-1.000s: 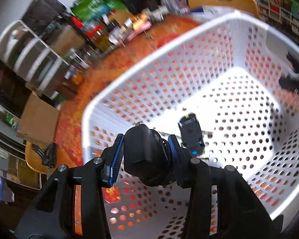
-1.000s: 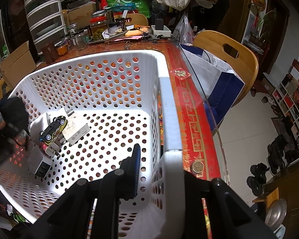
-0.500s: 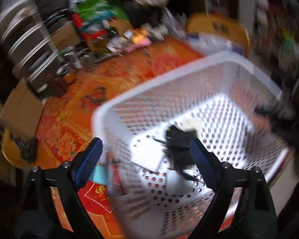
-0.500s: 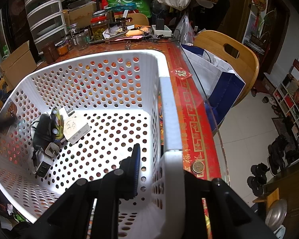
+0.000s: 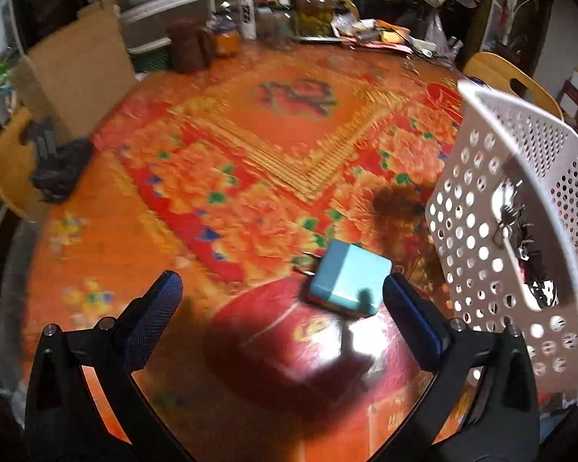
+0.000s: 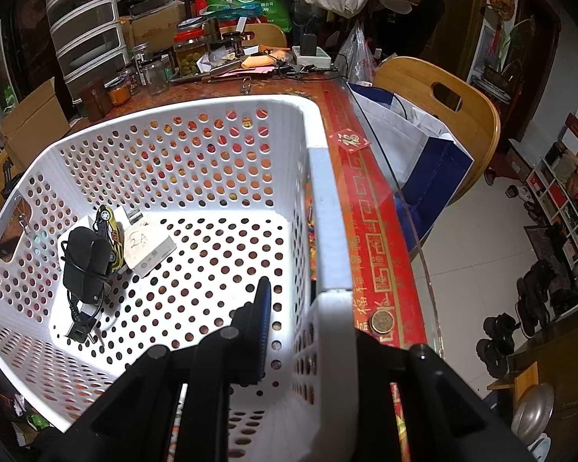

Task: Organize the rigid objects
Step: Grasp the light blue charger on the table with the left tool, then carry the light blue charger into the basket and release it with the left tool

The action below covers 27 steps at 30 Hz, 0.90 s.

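My left gripper (image 5: pixel 285 304) is open and empty, just above the red patterned tablecloth. A light blue box (image 5: pixel 346 281) lies on the cloth just ahead, close to the right finger. The white perforated basket (image 5: pixel 481 192) stands to its right. My right gripper (image 6: pixel 308 323) is shut on the basket's near right wall (image 6: pixel 327 231), one finger inside, the other hidden outside. Inside the basket lie a black adapter with cable (image 6: pixel 84 261), a yellow toy car (image 6: pixel 110 231) and a white box (image 6: pixel 150 250).
Jars, papers and a power strip (image 6: pixel 312 57) crowd the table's far side. A cardboard box (image 5: pixel 77 69) and wooden chairs (image 6: pixel 443 100) stand at the edges. A coin (image 6: pixel 381 323) lies on the red border by the table's right edge.
My left gripper let go of the black adapter into the basket, opened, and swung left out of the basket to above the blue box. The right gripper has not moved.
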Available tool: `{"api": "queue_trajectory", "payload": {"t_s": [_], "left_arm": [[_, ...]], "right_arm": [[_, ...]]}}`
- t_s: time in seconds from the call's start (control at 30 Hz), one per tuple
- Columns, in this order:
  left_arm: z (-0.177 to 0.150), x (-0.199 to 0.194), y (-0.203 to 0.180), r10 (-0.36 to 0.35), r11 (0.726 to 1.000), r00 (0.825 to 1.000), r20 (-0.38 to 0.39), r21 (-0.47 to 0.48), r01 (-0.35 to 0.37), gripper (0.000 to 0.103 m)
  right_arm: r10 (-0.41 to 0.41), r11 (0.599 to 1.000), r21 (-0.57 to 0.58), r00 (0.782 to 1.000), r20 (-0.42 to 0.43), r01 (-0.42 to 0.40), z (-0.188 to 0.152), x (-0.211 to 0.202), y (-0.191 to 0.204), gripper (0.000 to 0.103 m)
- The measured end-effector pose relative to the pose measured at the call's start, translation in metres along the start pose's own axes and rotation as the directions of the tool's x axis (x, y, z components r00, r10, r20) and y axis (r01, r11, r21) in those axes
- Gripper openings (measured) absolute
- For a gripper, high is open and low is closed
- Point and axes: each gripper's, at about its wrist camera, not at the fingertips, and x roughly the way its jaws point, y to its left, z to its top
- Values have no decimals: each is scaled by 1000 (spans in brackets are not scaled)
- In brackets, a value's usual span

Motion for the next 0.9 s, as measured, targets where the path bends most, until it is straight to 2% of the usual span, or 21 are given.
{"api": "queue_trajectory", "payload": {"t_s": [0.1,0.2,0.4,0.5,0.57,0.6,0.83,0.87,0.9], "left_arm": [[-7,19,-15,-17,999,1000,2,32,17,103],[-10,34,-27,24,998,1000,2,49,-24,103],[-5,52,-32,60,997,998,1,48,-60,102],[-1,57,-33,62,997,998,9,47,-62,87],[0,55,-32,56,998,998,21,38,-57,66],[0,53,-32,53,998,998,24,35,-53,60],[-2,40,-28,141,990,987,80,17,-142,60],[-2,37,-26,158,987,983,92,11,-159,60],[0,30,-22,206,978,971,119,3,-208,60]], "right_arm": [[0,1000,3,1000,-7,0,0,1,-2,18],[-8,1000,4,1000,-12,8,1,1,-2,18],[-9,1000,4,1000,-12,9,1,1,-2,18],[-9,1000,4,1000,-12,9,1,1,-2,18],[-9,1000,4,1000,-13,9,1,1,-2,18],[-9,1000,4,1000,-13,9,1,1,-2,18],[-9,1000,4,1000,-12,9,1,1,-2,18],[-9,1000,4,1000,-12,9,1,1,-2,18],[-9,1000,3,1000,-13,9,1,1,-2,18]]}}
